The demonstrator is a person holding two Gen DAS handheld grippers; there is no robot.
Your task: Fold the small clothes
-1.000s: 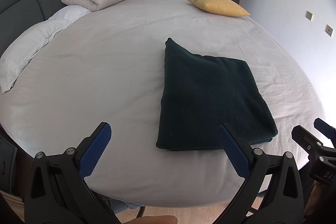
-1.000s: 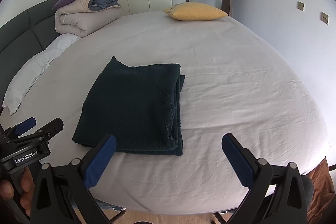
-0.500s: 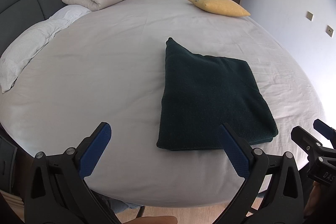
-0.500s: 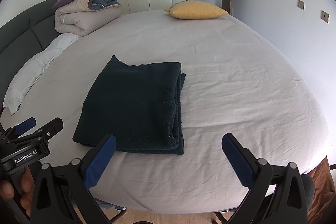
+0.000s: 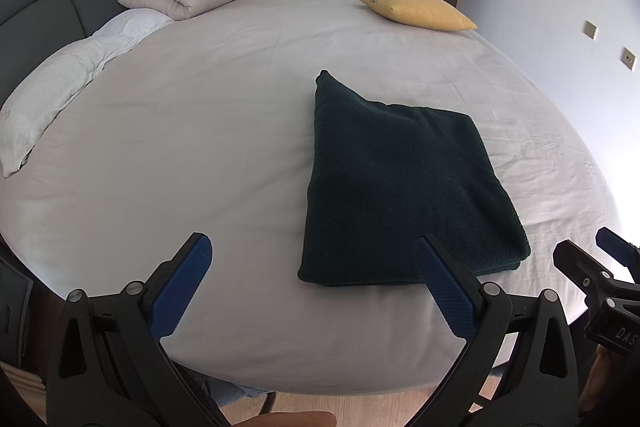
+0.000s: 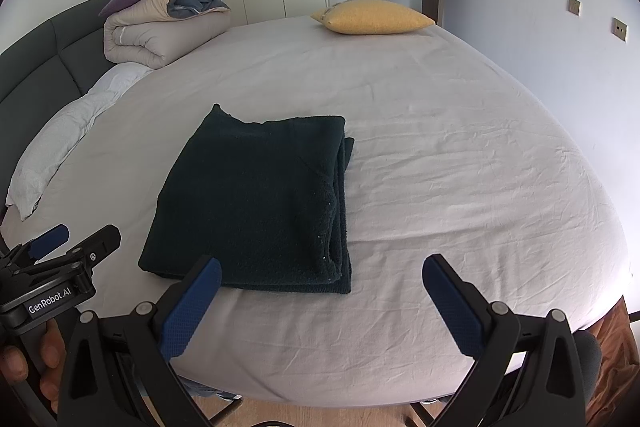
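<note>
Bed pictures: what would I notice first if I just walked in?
The dark green folded cloth lying in the middle of the pale bed stands out most. Next, the yellow pillow at the far edge and the rolled duvet by the headboard. Both grippers, left and right, hang open, holding nothing.

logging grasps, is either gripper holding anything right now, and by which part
Nothing is held. The left gripper and right gripper are open, short of the folded dark garment.
</note>
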